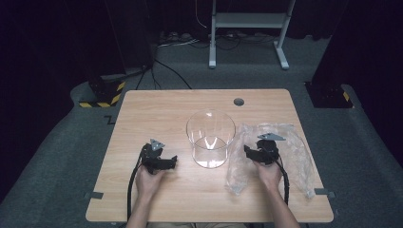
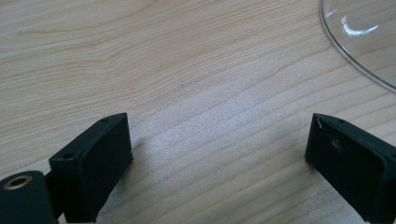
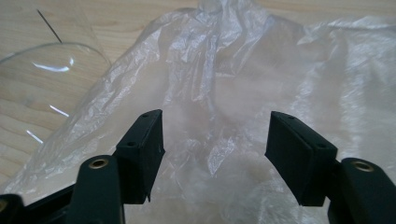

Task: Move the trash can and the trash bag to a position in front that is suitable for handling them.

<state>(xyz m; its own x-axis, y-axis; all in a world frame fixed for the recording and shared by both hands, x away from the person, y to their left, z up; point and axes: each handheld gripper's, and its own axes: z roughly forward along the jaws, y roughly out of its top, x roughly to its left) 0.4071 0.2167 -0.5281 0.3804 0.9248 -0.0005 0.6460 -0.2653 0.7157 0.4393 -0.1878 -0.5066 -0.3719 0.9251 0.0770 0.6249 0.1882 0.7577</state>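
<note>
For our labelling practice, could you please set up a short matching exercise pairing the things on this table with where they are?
Column one:
1. clear container
2. plastic bag
3. left gripper
4. cable hole

Column two:
A. near the table's far edge
B. under the open right gripper
C. middle of the table
D. over bare wood, left of the container

Pairs: 1-C, 2-B, 3-D, 4-A
</note>
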